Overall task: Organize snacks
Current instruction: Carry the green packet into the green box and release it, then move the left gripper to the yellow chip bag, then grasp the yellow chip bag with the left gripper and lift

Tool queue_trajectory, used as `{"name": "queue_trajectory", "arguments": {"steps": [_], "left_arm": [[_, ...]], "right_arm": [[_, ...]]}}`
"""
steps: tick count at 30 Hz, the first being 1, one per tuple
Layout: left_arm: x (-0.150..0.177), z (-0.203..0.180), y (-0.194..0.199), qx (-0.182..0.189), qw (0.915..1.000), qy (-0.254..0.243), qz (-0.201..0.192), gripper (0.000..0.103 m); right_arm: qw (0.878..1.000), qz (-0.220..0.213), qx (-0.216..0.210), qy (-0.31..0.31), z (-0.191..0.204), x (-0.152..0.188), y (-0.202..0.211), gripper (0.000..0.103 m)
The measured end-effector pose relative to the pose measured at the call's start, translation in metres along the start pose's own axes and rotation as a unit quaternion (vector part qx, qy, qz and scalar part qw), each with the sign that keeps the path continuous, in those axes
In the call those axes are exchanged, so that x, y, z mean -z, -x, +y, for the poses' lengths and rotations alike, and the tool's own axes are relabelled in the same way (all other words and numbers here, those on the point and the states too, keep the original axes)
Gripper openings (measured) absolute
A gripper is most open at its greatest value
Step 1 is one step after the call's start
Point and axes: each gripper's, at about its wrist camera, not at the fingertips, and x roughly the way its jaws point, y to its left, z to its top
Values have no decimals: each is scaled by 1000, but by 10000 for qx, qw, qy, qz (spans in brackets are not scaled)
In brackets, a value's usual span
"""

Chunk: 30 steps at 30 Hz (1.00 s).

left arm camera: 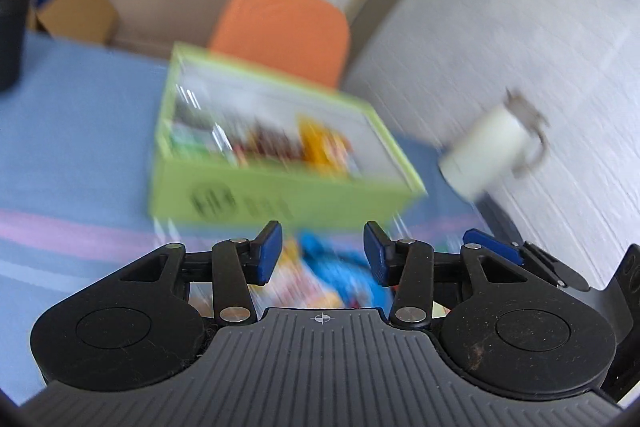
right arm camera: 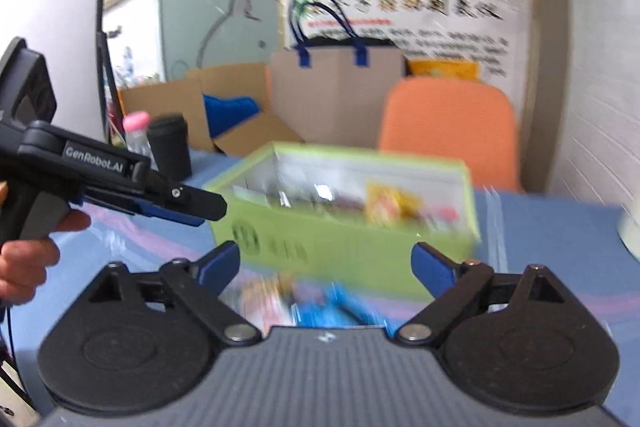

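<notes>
The blue tablecloth (right arm camera: pixel 560 247) carries the green box (left arm camera: pixel 276 199), open-topped, with blurred snack packets (right arm camera: pixel 384 205) inside. A white mug (left arm camera: pixel 486 149) stands right of the box. A blue snack packet (left arm camera: pixel 340 275) lies just before the box. My left gripper (left arm camera: pixel 323 254) and right gripper (right arm camera: pixel 326 267) both gape above it, holding nothing.

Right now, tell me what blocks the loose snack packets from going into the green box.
Nothing visible does. The snack packets lie on the table just before the green box, whose top is open; both grippers are open and empty.
</notes>
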Motion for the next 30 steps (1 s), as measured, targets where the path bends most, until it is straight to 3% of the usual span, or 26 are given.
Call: {"name": "queue_trajectory", "arguments": {"steps": [5,8,13,19,22,28,30], "left_arm": [[56,-28,-8,272,9988,137,388,29],[79,-51,-13,716,9953,93,639,29],[85,-104,-30,1077,9860,-811,977,29],[93,-138,-77,970,9708,-1410,1683,28],[100,-140,-91,640,9708,-1404,1838,27],[115,-142,-85,774,9687,-1343,1941,25],[116,-142,-82,632,9710,-1359,1863,28]], "right_arm": [[9951,139,753,-630,-15,62,62,93],[9907,289,847,-1020,-20,86,79,93],[9896,423,676,-1198,-17,108,93,93],[9922,604,343,-1040,-15,119,73,93],[9932,717,373,-834,-20,118,61,93],[9933,638,387,-880,-36,116,63,93],[9927,595,421,-961,-39,118,69,93]]}}
